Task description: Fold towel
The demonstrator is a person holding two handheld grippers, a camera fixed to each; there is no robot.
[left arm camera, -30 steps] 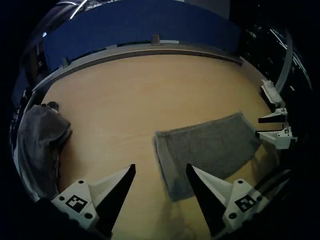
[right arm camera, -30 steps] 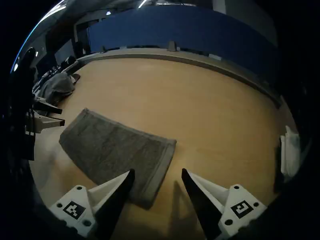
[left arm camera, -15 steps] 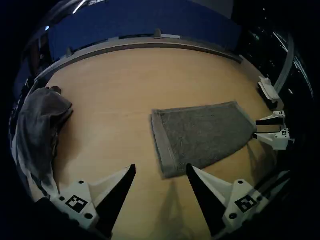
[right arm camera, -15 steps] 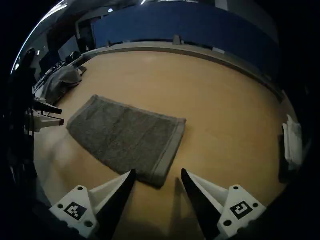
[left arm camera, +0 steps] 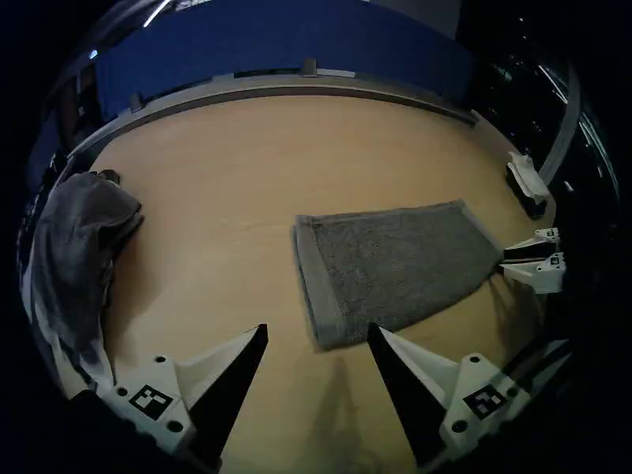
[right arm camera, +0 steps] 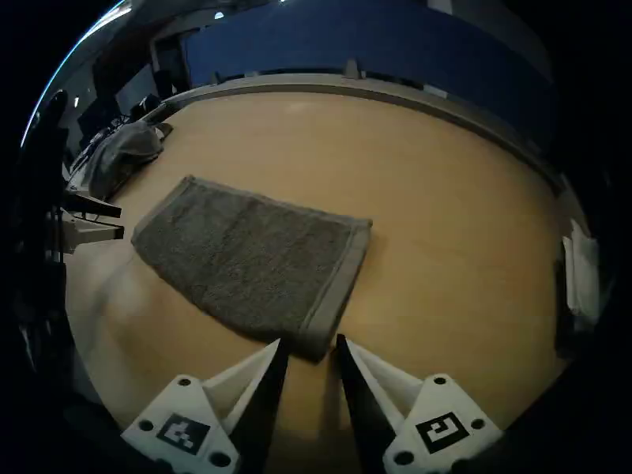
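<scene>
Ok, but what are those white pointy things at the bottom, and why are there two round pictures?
Those white points are the fingers of a gripper, a pinching tool with two fingers. A person holds one in each hand. A little camera rides on each gripper and looks out along its fingers. So one picture is taken from the left gripper and the other from the right gripper.

Both cameras look at a wooden table with a grey towel lying flat on it. The left gripper is open and holds nothing. The right gripper's fingers are close together, with the towel's near corner at their tips. I can't tell if they pinch it yet.

Off to one side sits a heap of grey cloth, and a blue wall stands behind the table.
</scene>
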